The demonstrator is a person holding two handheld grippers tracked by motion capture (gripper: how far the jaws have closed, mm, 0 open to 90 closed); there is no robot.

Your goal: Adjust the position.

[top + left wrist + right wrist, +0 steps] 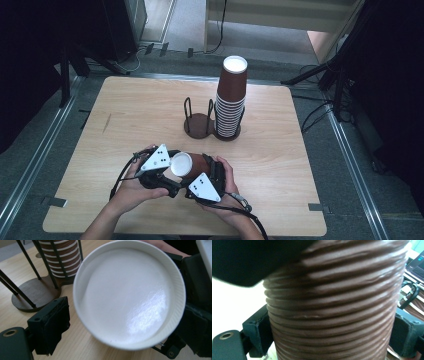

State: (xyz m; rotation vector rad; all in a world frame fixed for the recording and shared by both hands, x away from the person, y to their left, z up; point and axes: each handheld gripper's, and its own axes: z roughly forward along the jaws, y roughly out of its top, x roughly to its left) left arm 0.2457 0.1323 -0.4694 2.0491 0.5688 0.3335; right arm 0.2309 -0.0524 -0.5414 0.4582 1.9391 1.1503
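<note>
Cup (187, 165), brown and ribbed with a white inside, lies on its side at the lower middle of the high view, above the tabletop (125, 115). We see the right gripper (206, 175) clenched on its ribbed wall, holding it steady. The left gripper (159, 167) faces the open mouth; its jaws straddle the rim, one pad clearly off it, so nothing is grasped there. Toward the upper middle, the cup stack (231, 100) fills one bay of the rack (197, 122). Bare wood lies between, and the near edge sits just below both hands.
</note>
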